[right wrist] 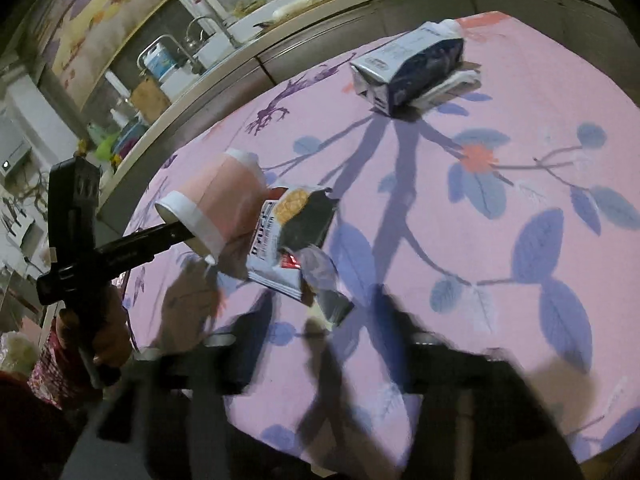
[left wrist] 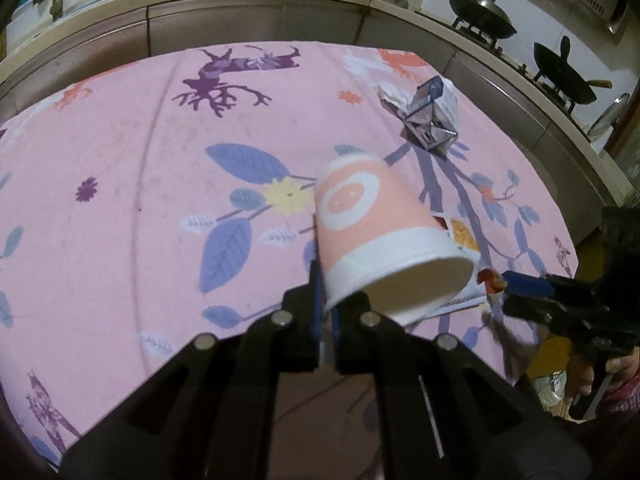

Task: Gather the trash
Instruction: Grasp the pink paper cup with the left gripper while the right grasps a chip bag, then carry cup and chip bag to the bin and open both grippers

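Observation:
My left gripper [left wrist: 326, 304] is shut on the rim of a pink and white paper cup [left wrist: 372, 232], which lies tilted with its mouth toward the camera, held above the pink floral tablecloth [left wrist: 140, 184]. The cup also shows in the right wrist view [right wrist: 216, 200]. Behind it lies a snack wrapper [right wrist: 288, 240], partly hidden by the cup in the left view [left wrist: 464, 236]. My right gripper [left wrist: 496, 284] pinches a small red and clear wrapper scrap [right wrist: 316, 276]; its fingers are motion-blurred in its own view. A blue and white carton [left wrist: 432, 116] lies farther back [right wrist: 412, 68].
A kitchen counter [left wrist: 256, 4] runs behind the table with a sink, bottles and two black woks [left wrist: 480, 16] on a stove. The table's near edge curves along the bottom of both views.

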A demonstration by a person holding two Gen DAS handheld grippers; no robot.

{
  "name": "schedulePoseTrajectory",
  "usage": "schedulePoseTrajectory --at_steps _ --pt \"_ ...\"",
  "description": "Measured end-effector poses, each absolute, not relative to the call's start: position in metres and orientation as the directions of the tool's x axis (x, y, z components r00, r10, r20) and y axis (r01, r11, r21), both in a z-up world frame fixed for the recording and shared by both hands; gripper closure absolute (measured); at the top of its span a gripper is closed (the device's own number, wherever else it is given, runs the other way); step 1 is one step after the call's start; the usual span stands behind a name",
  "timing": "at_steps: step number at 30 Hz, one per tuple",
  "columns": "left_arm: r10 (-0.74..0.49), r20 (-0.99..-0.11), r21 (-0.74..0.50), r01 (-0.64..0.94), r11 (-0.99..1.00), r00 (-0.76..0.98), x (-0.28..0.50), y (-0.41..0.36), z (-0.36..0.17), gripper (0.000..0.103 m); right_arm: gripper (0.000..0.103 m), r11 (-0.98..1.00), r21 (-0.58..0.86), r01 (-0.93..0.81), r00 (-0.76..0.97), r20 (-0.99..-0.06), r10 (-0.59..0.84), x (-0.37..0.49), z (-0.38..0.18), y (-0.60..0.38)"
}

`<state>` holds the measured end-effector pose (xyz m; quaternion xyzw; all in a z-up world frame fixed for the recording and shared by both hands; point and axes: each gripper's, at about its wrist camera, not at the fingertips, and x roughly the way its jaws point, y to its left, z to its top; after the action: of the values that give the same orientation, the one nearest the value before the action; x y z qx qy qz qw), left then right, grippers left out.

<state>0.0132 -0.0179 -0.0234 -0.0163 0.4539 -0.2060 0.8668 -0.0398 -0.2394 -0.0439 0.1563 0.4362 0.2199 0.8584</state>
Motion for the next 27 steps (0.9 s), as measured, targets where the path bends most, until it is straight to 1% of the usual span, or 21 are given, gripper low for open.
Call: schedulePoseTrajectory --at_steps 3,4,5,7,10,13,14,15,16,17,18,19,20,21,22,25,27 --pt "-0.370 -0.784 -0.209 0.349 0.914 0.498 0.012 -0.019 -0.022 0.098 0.043 0.862 0.417 -0.287 0.544 -0.670 0.505 -0.047 -0.039 -0.235" --pt "-0.367 -0.786 -0.206 0.348 0.915 0.498 0.011 -0.020 -0.022 0.094 0.043 0.862 0.400 -0.310 0.547 -0.667 0.506 -0.048 -0.035 -0.232" --pt "-0.364 -0.786 -0.204 0.346 0.916 0.500 0.011 -0.020 -0.022 0.086 0.043 0.862 0.392 -0.322 0.547 -0.666 0.507 -0.047 -0.034 -0.230" --pt "-0.357 -0.785 -0.198 0.341 0.919 0.507 0.011 -0.020 -0.022 0.079 0.043 0.859 0.380 -0.343 0.547 -0.663 0.512 -0.043 -0.032 -0.224" --pt "-0.350 -0.791 -0.192 0.340 0.921 0.502 0.011 -0.021 -0.024 0.079 0.043 0.860 0.341 -0.380 0.553 -0.661 0.507 -0.037 -0.033 -0.213" --pt "-0.349 -0.792 -0.189 0.342 0.920 0.501 0.009 -0.021 -0.026 0.079 0.044 0.864 0.305 -0.401 0.541 -0.682 0.491 -0.030 -0.040 -0.204" --pt "-0.350 -0.792 -0.188 0.346 0.919 0.500 0.008 -0.022 -0.027 0.079 0.048 0.863 0.304 -0.403 0.536 -0.686 0.492 -0.029 -0.043 -0.203" --pt "-0.352 -0.793 -0.189 0.350 0.918 0.496 0.008 -0.022 -0.028 0.079 0.056 0.860 0.309 -0.406 0.524 -0.693 0.496 -0.027 -0.046 -0.201" --pt "-0.357 -0.792 -0.191 0.354 0.915 0.495 0.008 -0.023 -0.029 0.080 0.060 0.859 0.312 -0.407 0.517 -0.696 0.498 -0.027 -0.048 -0.201" --pt "-0.363 -0.789 -0.193 0.361 0.912 0.495 0.008 -0.024 -0.030 0.093 0.074 0.860 0.306 -0.409 0.524 -0.693 0.496 -0.027 -0.049 -0.200" --pt "-0.367 -0.792 -0.193 0.371 0.908 0.488 0.008 -0.026 -0.031 0.097 0.087 0.857 0.310 -0.412 0.516 -0.696 0.499 -0.027 -0.051 -0.199" --pt "-0.377 -0.796 -0.201 0.380 0.903 0.474 0.009 -0.028 -0.033 0.099 0.090 0.855 0.318 -0.410 0.512 -0.696 0.504 -0.027 -0.052 -0.200" --pt "-0.385 -0.795 -0.211 0.382 0.900 0.469 0.009 -0.029 -0.033 0.099 0.096 0.852 0.335 -0.403 0.508 -0.692 0.513 -0.026 -0.052 -0.202" --pt "-0.400 -0.793 -0.225 0.390 0.893 0.460 0.009 -0.031 -0.032 0.099 0.099 0.848 0.346 -0.401 0.506 -0.688 0.520 -0.027 -0.052 -0.204" --pt "-0.411 -0.789 -0.233 0.397 0.888 0.456 0.008 -0.033 -0.031 0.099 0.100 0.844 0.359 -0.399 0.512 -0.676 0.530 -0.028 -0.049 -0.207" --pt "-0.440 -0.773 -0.246 0.424 0.872 0.457 0.004 -0.041 -0.020 0.099 0.101 0.843 0.373 -0.387 0.541 -0.648 0.535 -0.033 -0.039 -0.219" --pt "-0.475 -0.759 -0.277 0.440 0.854 0.445 0.005 -0.049 -0.012 0.099 0.101 0.846 0.381 -0.372 0.572 -0.624 0.533 -0.037 -0.031 -0.231"
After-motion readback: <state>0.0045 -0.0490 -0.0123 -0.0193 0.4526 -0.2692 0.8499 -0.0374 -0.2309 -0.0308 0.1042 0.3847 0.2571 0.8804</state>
